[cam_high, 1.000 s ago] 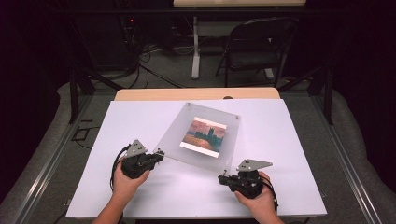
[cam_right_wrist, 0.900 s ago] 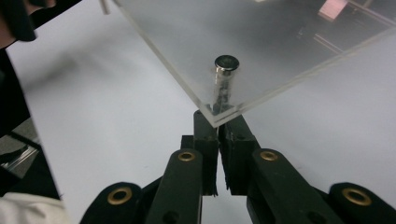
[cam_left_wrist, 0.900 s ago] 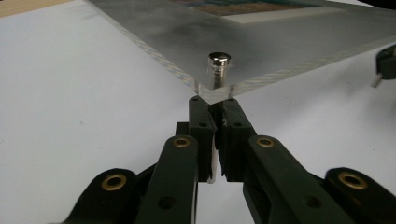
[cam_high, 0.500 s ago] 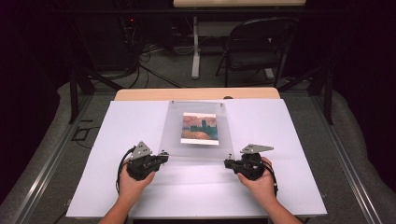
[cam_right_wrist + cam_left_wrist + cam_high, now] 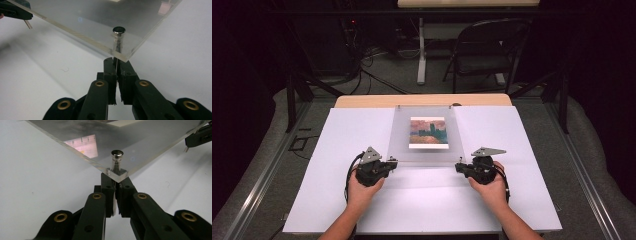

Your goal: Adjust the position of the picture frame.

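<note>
At lower centre, the left claw [image 5: 393,161] and right claw [image 5: 458,167] each pinch a peg under a near corner of the frame [image 5: 426,134]. The frame, skewed a second ago, now lies square at mid-bench [image 5: 522,150], so the straightening looks done.

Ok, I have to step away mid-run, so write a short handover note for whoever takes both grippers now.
Left gripper: shut on the near left corner of the clear acrylic frame.
Right gripper: shut on its near right corner.
A metal post sits at each gripped corner.
Frame holds a landscape print and sits square mid-table.
Done: both corners gripped.
Left: probably set it down, then release.
</note>
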`<state>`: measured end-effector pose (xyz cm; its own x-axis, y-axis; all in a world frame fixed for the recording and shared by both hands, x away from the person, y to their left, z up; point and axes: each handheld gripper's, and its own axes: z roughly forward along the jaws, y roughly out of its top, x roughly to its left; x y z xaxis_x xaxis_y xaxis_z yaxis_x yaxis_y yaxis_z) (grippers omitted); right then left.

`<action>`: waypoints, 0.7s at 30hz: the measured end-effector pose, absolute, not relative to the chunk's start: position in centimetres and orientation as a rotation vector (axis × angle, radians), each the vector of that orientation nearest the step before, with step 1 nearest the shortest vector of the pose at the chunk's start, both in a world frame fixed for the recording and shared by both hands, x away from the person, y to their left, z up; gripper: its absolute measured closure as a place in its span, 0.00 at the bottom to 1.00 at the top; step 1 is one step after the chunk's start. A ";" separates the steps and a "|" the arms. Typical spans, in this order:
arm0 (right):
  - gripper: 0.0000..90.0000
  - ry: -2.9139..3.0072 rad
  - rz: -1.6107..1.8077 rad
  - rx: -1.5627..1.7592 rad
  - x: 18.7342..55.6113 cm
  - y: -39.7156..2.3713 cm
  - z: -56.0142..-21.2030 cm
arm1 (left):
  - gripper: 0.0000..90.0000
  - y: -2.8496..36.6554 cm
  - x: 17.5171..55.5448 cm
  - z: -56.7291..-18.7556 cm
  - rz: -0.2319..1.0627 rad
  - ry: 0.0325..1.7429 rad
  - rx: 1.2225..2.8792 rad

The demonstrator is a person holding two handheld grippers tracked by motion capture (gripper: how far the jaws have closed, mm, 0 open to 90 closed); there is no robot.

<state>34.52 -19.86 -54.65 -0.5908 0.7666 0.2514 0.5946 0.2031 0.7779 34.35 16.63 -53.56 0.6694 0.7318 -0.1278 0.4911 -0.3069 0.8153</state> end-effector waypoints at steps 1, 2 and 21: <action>0.95 2.279 1.334 1.313 34.6 -19.9 -54.7 | 0.94 16.6 34.4 -53.6 0.335 0.949 1.974; 0.95 2.275 1.336 1.313 34.6 -19.9 -54.7 | 0.94 16.7 34.5 -53.6 0.335 0.951 1.974; 0.95 2.290 1.281 1.287 34.4 -19.4 -55.6 | 0.94 16.7 34.7 -55.2 0.298 0.984 2.019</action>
